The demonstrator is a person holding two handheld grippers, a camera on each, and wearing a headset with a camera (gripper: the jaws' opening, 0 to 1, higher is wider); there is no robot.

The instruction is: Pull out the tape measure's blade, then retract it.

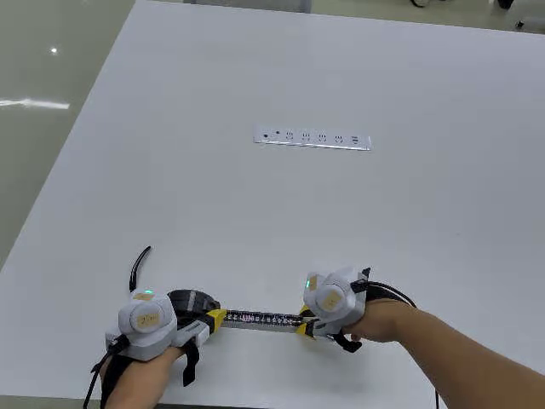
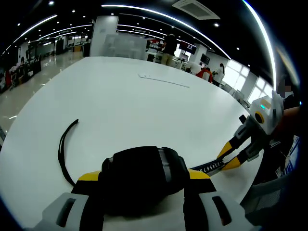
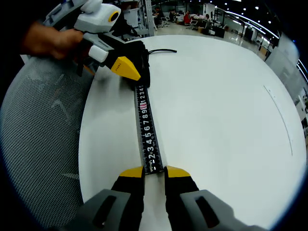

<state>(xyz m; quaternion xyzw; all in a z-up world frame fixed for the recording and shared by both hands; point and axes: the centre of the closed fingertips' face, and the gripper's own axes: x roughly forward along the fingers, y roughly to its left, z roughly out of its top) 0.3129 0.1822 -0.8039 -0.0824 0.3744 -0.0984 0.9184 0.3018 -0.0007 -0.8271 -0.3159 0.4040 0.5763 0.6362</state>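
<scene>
Head view: at 7 o'clock the left gripper [image 1: 207, 321] clamps the tape measure case [image 1: 192, 303]. The blade [image 1: 260, 319] runs toward 3 o'clock to the right gripper [image 1: 303, 325].

Left gripper view: the jaws are closed around the case.

Right gripper view: the jaws pinch the blade's end. Its long axis points to 12 o'clock, and the numerals 1–9 are legible.

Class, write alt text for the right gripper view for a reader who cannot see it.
The right gripper grips the end of the tape measure's extended black blade between yellow-tipped jaws. The blade runs across the white table to its black case, clamped in the left gripper.
</scene>
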